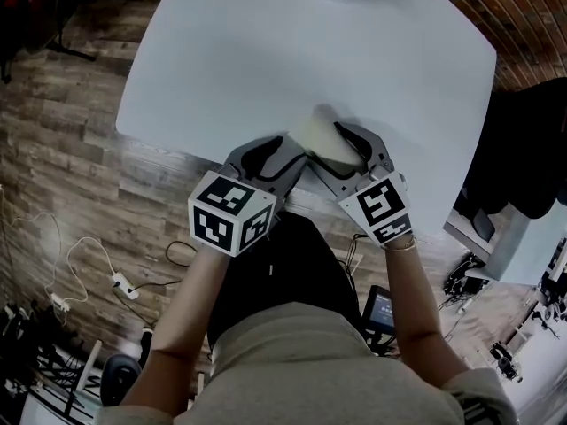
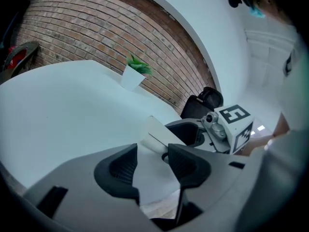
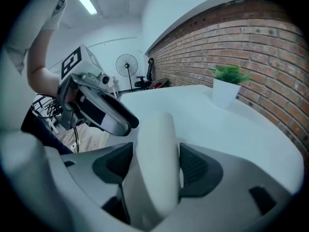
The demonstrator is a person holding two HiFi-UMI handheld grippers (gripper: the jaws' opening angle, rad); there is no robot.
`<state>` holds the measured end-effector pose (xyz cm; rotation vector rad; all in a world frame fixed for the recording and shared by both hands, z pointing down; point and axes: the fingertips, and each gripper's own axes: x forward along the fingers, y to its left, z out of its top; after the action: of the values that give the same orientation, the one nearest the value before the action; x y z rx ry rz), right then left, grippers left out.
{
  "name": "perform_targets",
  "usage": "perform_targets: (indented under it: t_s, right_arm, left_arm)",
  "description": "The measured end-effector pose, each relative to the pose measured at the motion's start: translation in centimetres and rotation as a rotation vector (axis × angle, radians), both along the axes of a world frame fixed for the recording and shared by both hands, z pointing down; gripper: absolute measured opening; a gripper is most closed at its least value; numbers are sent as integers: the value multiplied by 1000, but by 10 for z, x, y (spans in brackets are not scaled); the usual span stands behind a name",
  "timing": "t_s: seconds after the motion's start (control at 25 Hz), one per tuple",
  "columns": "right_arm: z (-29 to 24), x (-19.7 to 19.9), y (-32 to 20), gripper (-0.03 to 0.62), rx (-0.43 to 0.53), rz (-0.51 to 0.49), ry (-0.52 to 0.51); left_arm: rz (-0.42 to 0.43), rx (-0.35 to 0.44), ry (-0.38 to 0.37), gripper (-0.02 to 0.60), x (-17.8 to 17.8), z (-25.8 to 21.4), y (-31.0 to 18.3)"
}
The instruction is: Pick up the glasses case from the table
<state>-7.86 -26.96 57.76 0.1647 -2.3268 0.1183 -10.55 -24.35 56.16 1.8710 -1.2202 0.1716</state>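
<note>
Right tongs (image 3: 153,163): clamped across glasses case (image 3: 155,134), taking its weight | left tongs (image 2: 150,167): wide, case end loose between them, seemingly only steadying | bench (image 2: 58,110): below both

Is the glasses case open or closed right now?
Closed: the glasses case is one smooth rounded shell, clamped in the right gripper, no lid lifted.

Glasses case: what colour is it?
The glasses case is plain off-white, with no pattern; it shows best in the right gripper view.
</note>
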Motion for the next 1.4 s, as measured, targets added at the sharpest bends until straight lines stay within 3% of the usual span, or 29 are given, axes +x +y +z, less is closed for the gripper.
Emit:
perform_targets:
  t_s: [0.28,0.72,1.0,1.2,1.4]
  right_arm:
    - [-11,2,8,301,37,-59,-49]
    - [-25,0,30,301,47,-146,-119]
    - [-34,3,36,301,77,-166,-136]
    - [-46,9,40,301,119,-200,-139]
    - [-57,9,38,301,143,-184,-152]
  left_arm:
    - [9,12,62,225,11,-9,-10]
    - [61,13,138,225,25,-18,-10]
    - [138,40,158,225,33,-28,-10]
    - [203,60,231,189,47,-44,-7]
    - [224,75,238,167,51,-56,-8]
